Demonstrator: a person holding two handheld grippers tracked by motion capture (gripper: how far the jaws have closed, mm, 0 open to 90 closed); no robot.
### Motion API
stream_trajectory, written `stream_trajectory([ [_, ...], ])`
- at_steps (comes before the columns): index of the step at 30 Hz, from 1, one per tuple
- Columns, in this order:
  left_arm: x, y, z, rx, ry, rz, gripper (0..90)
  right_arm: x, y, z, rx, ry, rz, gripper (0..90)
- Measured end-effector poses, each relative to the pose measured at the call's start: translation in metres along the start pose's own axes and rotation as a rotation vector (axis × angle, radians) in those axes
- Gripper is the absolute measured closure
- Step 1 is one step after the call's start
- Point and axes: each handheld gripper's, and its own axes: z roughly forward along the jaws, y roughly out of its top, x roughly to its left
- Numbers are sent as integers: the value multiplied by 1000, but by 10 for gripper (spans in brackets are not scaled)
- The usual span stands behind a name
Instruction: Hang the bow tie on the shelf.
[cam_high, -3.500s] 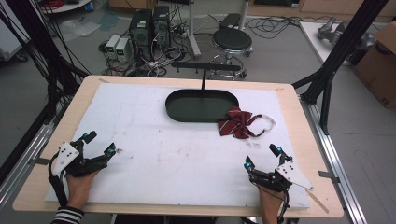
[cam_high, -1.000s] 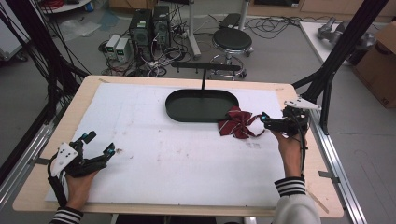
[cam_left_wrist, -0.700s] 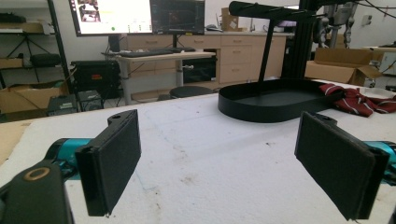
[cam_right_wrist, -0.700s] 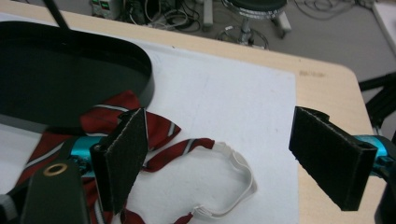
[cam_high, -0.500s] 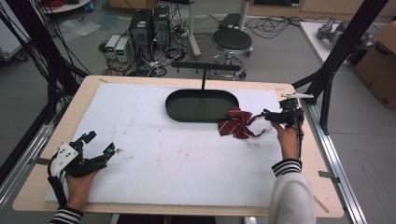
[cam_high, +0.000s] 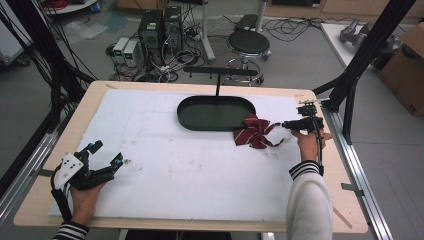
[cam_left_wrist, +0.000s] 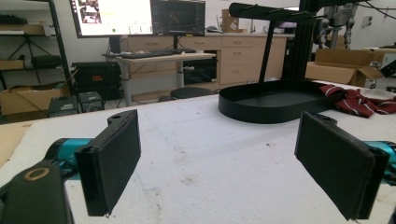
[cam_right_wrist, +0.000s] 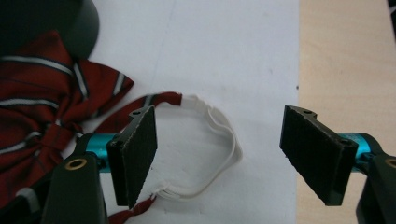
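Observation:
A dark red striped bow tie (cam_high: 254, 132) lies on the white mat against the right end of a black oval tray (cam_high: 200, 117). Its white elastic loop (cam_right_wrist: 212, 154) trails to the right. My right gripper (cam_high: 287, 125) hangs open just right of the bow tie, pointing down. In the right gripper view, the gripper (cam_right_wrist: 219, 116) has the loop under the gap between its pads and the bow tie (cam_right_wrist: 42, 102) at its left. My left gripper (cam_high: 107, 152) rests open at the front left, holding nothing. The left gripper view has the tray (cam_left_wrist: 275, 100) and bow tie (cam_left_wrist: 357, 100) far ahead.
A black T-shaped stand (cam_high: 219, 74) rises from the tray's back edge. Bare wood of the table (cam_high: 330, 165) borders the mat on the right, close to my right gripper. Black frame posts (cam_high: 357, 60) stand at the table's right corner.
My right gripper has travelled from the table's front right up to the bow tie's elastic loop and over the last second only shifted slightly. The left gripper has not moved.

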Motion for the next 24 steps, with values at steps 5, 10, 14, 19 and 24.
stream_trajectory([
  [5,0,0,0,0,1,4,148,-3,-2,7,26,-16,36,294],
  [10,0,0,0,-5,2,2,148,-6,-4,11,60,-27,66,355],
  [14,0,0,0,-3,2,4,149,-4,-4,16,96,-21,60,420],
  [19,0,0,0,-4,2,2,149,-4,-4,20,122,-41,69,464],
  [24,0,0,0,-2,2,2,149,-5,-5,23,149,-51,66,547],
])
